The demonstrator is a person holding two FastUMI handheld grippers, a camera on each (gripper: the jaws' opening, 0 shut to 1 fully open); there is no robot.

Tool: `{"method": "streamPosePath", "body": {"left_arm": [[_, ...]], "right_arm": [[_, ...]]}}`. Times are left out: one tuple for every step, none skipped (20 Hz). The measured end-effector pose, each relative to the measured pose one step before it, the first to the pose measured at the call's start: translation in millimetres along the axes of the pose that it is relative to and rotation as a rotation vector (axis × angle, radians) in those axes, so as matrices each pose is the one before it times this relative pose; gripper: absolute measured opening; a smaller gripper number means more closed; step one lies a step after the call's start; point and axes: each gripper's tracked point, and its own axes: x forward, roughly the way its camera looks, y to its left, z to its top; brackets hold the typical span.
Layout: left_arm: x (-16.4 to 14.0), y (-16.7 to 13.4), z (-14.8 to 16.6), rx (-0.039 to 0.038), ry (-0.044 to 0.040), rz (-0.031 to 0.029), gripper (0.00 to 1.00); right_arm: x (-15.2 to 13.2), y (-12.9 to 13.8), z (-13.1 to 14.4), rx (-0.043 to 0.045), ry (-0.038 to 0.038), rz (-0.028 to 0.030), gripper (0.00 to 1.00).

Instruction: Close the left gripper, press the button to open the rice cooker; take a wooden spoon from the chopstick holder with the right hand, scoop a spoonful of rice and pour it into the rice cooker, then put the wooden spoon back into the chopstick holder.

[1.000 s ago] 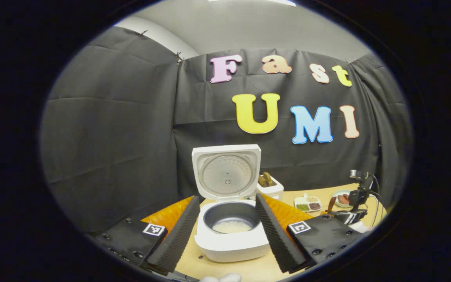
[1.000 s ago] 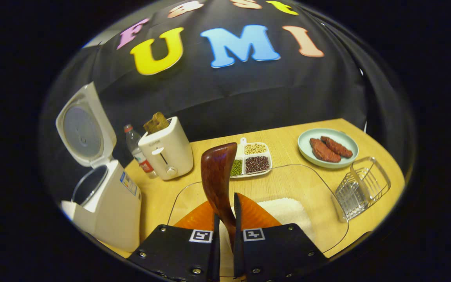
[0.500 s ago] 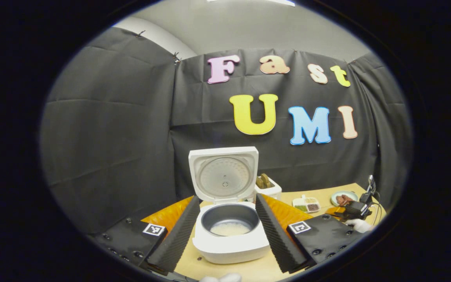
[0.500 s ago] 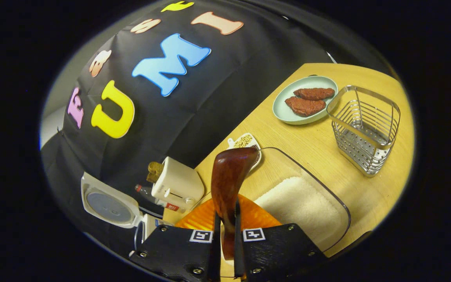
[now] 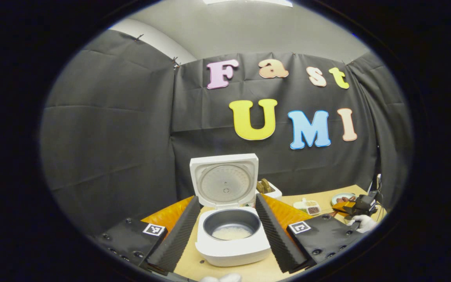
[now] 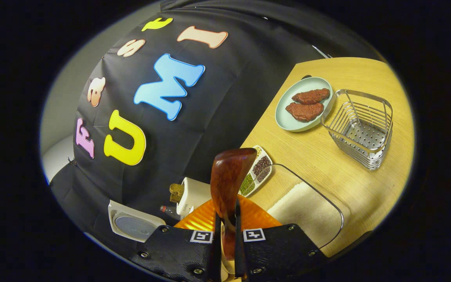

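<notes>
The wooden tabletop point(image 6: 327, 156) carries the rice cooker point(image 5: 231, 243), lid up, rice in its pot. A clear tray of rice point(image 6: 307, 213) lies near the wire chopstick holder point(image 6: 360, 129). The left gripper point(image 5: 227, 231) has its fingers spread wide, holding nothing. The right gripper point(image 6: 225, 250) has its fingers clamped on the wooden spoon point(image 6: 227, 180).

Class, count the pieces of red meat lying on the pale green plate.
2. Both lie on the plate beside the wire holder: one meat piece nearer the far rim, the other alongside it; none seems hidden.
</notes>
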Motion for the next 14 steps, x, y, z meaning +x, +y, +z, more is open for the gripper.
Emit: {"method": "streamPosePath", "body": {"left_arm": [[-0.79, 0.26, -0.48, -0.00217, 0.00108, 0.00057, 0.99], [-0.39, -0.08, -1.06, -0.00298, 0.00029, 0.00047, 0.99], [-1.72, 0.26, -1.31, -0.00151, 0.00007, 0.0005, 1.0], [0.56, 0.9, -0.93, 0.00005, 0.00309, 0.00051, 1.0], [-1.44, 1.12, -2.67, -0.0012, 0.00193, 0.00269, 1.0], [-0.03, 1.16, -0.28, -0.00226, 0.0015, 0.00049, 1.0], [-0.73, 1.09, -0.79, -0.00465, 0.00057, 0.00194, 1.0], [-0.79, 2.63, 1.01, -0.00367, -0.00326, 0.0032, 1.0], [-0.99, 2.25, -0.88, -0.00213, -0.00071, 0.00387, 1.0], [-1.98, 2.68, 0.14, -0.00439, -0.00257, 0.00307, 1.0], [-0.96, 2.47, 0.02, -0.00432, -0.0028, 0.0031, 1.0], [-1.23, 3.58, 0.2, -0.00397, -0.00236, 0.00573, 1.0], [-2.05, 3.81, -0.95, -0.00167, -0.00082, 0.0062, 1.0], [-0.22, 4.25, -1.09, -0.00055, -0.00007, 0.00893, 1.0]], "right_arm": [[-0.46, 2.42, 2.71, 0.00102, -0.0015, 0.00337, 0.14], [-0.25, 3.06, 2.1, -0.00495, -0.00603, 0.00222, 0.14], [-1.9, 2.81, 1.08, -0.01219, -0.0017, -0.00145, 0.14], [-3.46, 6.56, 1.89, -0.01914, -0.00456, 0.0067, 0.13], [-2.75, 6.8, 1.48, -0.01639, -0.00223, 0.0055, 0.13], [-2.51, 9.78, 0.48, -0.00938, 0.00237, 0.00971, 0.13], [-3.02, 9.84, 3.23, -0.00237, -0.00366, 0.01322, 0.13], [-2.47, 12.64, 2.99, -0.00002, -0.00477, 0.01118, 0.14], [-1.58, 12.72, 1.13, -0.00026, -0.00404, 0.01568, 0.13], [-0.38, 13.58, -2.17, -0.00153, 0.00373, 0.01114, 0.14], [0.47, 12.13, -2.4, 0.00054, 0.00602, 0.01157, 0.14], [-0.96, 13.93, -4.95, -0.00519, 0.00783, 0.01024, 0.13], [-0.26, 13.29, -4.85, -0.01345, 0.00941, 0.00923, 0.13], [0.57, 16.22, -5.7, -0.01398, 0.00571, 0.01398, 0.13]]}}
